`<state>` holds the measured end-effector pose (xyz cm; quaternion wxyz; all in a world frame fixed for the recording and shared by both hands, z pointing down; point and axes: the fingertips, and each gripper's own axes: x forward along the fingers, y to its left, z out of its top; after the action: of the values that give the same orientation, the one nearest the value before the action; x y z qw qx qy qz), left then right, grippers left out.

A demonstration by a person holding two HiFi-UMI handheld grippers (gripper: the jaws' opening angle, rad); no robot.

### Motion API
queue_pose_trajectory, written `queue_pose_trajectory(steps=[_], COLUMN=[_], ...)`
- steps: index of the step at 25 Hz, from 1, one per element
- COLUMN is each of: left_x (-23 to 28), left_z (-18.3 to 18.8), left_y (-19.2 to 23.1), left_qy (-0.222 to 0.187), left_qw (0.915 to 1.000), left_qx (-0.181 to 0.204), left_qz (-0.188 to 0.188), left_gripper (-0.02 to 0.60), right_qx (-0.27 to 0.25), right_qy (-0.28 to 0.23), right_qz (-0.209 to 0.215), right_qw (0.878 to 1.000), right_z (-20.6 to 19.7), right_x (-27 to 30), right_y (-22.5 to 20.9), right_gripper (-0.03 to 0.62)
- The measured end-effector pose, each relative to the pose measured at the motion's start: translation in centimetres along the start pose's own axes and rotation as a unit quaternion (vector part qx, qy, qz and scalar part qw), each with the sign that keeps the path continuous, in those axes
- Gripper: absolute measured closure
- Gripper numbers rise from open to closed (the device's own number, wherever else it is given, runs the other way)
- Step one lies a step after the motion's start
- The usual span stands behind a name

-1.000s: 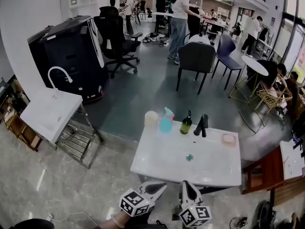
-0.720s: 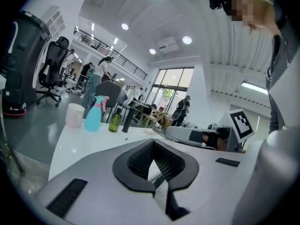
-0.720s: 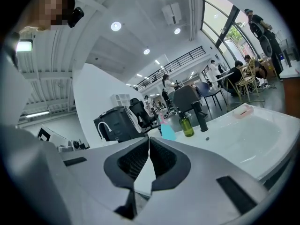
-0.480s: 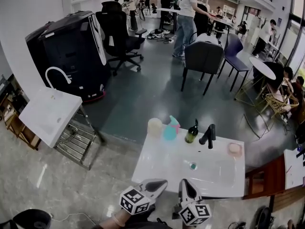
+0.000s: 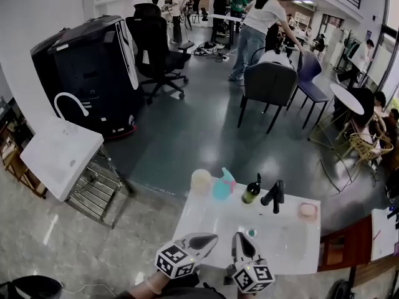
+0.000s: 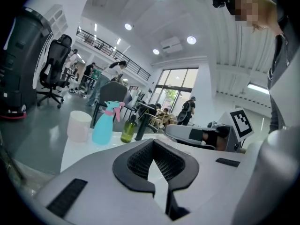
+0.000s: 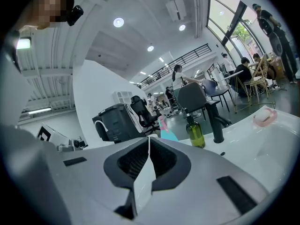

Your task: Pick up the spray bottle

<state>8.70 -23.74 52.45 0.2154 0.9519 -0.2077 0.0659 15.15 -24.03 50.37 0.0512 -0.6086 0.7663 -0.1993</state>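
Closer now: left tongs [image 5: 211, 237] and right tongs [image 5: 239, 237], apparently closed, face spray bottle [image 5: 222, 185].

No words, brand names, numbers or signs can be read on anything in view.

White sink top [image 5: 209, 222] lying just ahead of left gripper [image 5: 207, 239] and right gripper [image 5: 239, 240], near edge sitting under their tips. Row standing along far edge:
- cup [image 5: 201, 180] sitting ahead-left of left gripper
- spray bottle [image 5: 221, 185] standing just beside cup
- green bottle [image 5: 251, 192] standing ahead of right gripper
- black faucet [image 5: 275, 195] rising ahead-right
- pink soap dish [image 5: 307, 210] lying farthest right

Drain [image 5: 250, 233] sitting just ahead of right gripper.
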Motion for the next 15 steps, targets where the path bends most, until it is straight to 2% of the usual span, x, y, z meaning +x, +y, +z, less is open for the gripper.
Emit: queue_pose_trajectory(steps=[8,15], left_x=[1.8,2.4], left_z=[1.7,3.5], left_y=[1.0,2.4], left_qy=[-0.004,-0.023], left_qw=[0.9999,0.9996], left_qx=[0.014,0.009], left_qz=[-0.008,0.011], left_gripper=[0.577,0.577], right_qx=[-0.007,-0.045], right_qy=[-0.018,-0.047], right_qz=[0.007,0.030], right_qw=[1.000,0.997], right_z=[1.9,4.8], right_x=[2.5,3.5], right_y=[-1.6,-0.7], right_gripper=[0.583,0.582])
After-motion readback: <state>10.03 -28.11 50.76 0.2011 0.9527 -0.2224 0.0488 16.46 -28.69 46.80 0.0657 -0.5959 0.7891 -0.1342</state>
